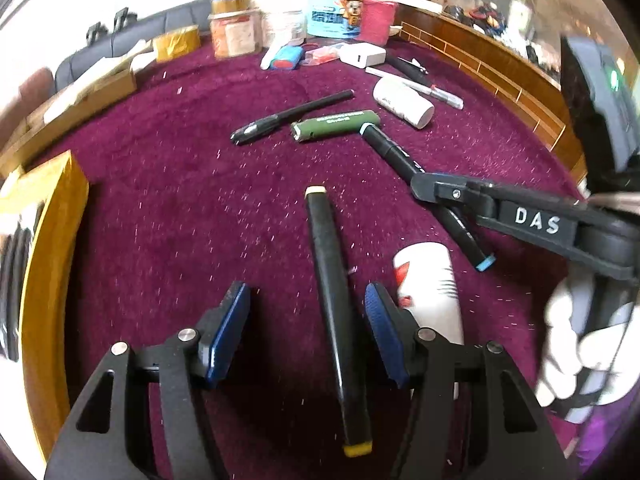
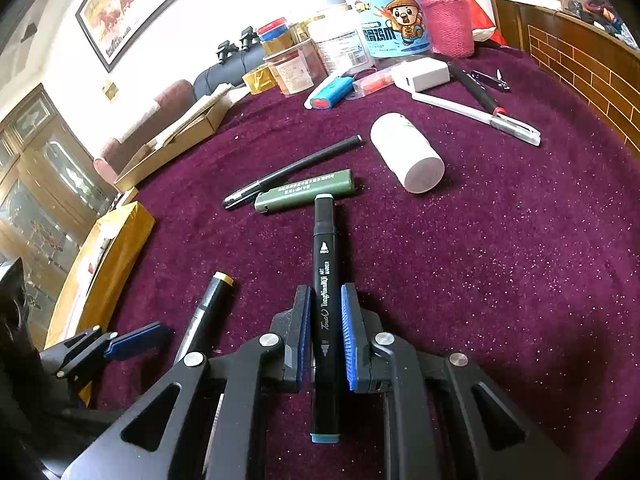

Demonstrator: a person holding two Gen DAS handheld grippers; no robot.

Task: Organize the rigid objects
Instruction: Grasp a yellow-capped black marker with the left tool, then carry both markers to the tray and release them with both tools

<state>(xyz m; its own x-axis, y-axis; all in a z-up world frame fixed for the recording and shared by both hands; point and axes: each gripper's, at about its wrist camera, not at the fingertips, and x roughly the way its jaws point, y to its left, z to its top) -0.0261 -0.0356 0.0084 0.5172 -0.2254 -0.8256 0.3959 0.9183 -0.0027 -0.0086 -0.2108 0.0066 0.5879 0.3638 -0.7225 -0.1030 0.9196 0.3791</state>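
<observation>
Right wrist view: right gripper (image 2: 325, 334) clamps blue-capped marker (image 2: 324, 280) mid-barrel, frame centre | left gripper (image 1: 308, 332) jaws apart astride yellow-capped marker (image 1: 334, 300), lower centre, on purple cloth (image 1: 180, 208) | markers judged light, stiff, smooth; grip mid-barrel.

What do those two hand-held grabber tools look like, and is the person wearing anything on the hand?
Both are black angular frames with silver pivot screws and ribbed blue pads. The right gripper carries raised white letters "DAS" on its arm. The left gripper looks the same. The hand wears a white glove.
</observation>
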